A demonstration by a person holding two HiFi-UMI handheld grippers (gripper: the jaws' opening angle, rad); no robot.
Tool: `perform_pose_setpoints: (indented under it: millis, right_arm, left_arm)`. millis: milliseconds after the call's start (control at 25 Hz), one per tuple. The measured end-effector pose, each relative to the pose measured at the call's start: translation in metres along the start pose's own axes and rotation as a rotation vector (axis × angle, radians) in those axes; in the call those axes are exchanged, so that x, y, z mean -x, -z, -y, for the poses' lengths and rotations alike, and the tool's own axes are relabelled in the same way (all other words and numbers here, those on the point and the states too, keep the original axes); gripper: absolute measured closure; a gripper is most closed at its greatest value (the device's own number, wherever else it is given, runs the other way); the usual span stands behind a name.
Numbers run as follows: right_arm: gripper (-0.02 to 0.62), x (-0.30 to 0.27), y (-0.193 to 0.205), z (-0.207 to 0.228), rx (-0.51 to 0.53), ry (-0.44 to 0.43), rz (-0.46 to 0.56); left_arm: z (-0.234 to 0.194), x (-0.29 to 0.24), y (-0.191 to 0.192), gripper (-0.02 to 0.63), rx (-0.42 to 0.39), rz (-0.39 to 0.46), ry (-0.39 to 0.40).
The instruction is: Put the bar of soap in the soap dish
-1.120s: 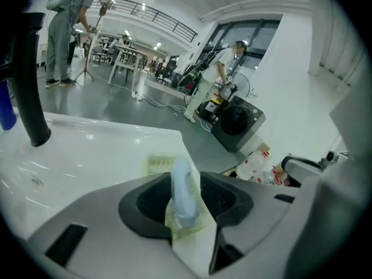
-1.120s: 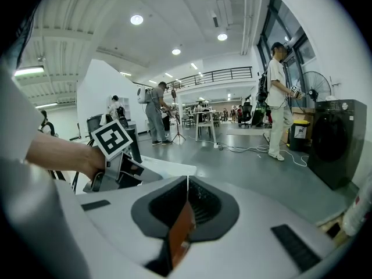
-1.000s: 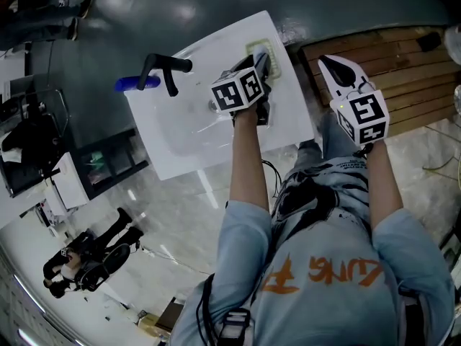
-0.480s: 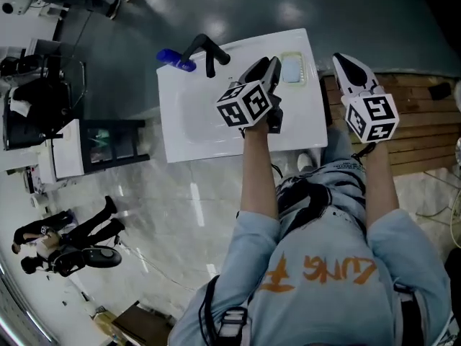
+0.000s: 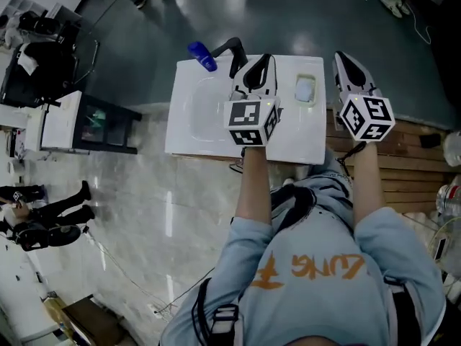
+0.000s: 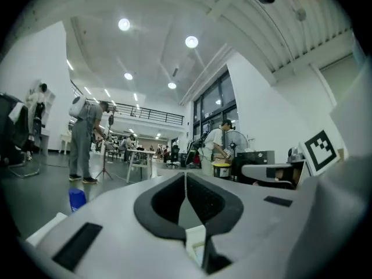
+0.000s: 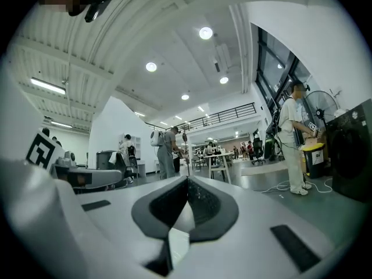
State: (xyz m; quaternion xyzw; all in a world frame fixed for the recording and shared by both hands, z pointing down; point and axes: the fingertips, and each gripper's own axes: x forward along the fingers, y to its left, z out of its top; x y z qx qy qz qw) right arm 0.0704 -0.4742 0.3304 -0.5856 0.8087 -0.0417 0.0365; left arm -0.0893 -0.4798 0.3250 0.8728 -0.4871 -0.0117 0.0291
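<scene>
A pale bar of soap (image 5: 305, 90) lies in the small soap dish (image 5: 306, 78) on the right rim of the white sink (image 5: 216, 132). My left gripper (image 5: 260, 58) is held above the sink, left of the dish and apart from it; its jaws are shut with nothing between them. In the left gripper view that gripper (image 6: 185, 178) points level across the hall. My right gripper (image 5: 341, 55) hangs past the sink's right edge, also shut and empty; the right gripper view shows its jaws (image 7: 187, 182) meeting in a line.
A black faucet (image 5: 232, 50) and a blue bottle (image 5: 201, 56) stand at the sink's back. A wooden pallet (image 5: 410, 168) lies to the right and a black cabinet (image 5: 97, 125) to the left. People (image 7: 295, 138) stand about the hall.
Both grippers have risen and now point level. The left gripper came off the soap dish, leaving the soap in it, and its jaws have shut.
</scene>
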Motion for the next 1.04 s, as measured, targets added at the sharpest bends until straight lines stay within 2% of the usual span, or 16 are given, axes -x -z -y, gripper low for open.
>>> perform_pose_setpoints:
  millis: [120, 280, 640, 1040]
  right_arm:
    - [0.569, -0.004, -0.005, -0.008, 0.023, -0.014, -0.016]
    - [0.569, -0.011, -0.009, -0.01, 0.055, -0.03, -0.037]
    - [0.569, -0.036, -0.007, -0.014, 0.103, -0.071, -0.042]
    - [0.569, -0.051, -0.014, -0.026, 0.138, -0.096, -0.033]
  left_arm:
    - [-0.014, 0.007, -0.004, 0.574, -0.01, 0.008, -0.06]
    - [-0.026, 0.01, -0.006, 0.574, 0.014, 0.027, -0.094]
    - [-0.039, -0.003, 0.005, 0.574, 0.019, 0.034, -0.107]
    - [-0.054, -0.005, -0.002, 0.574, 0.02, 0.052, -0.113]
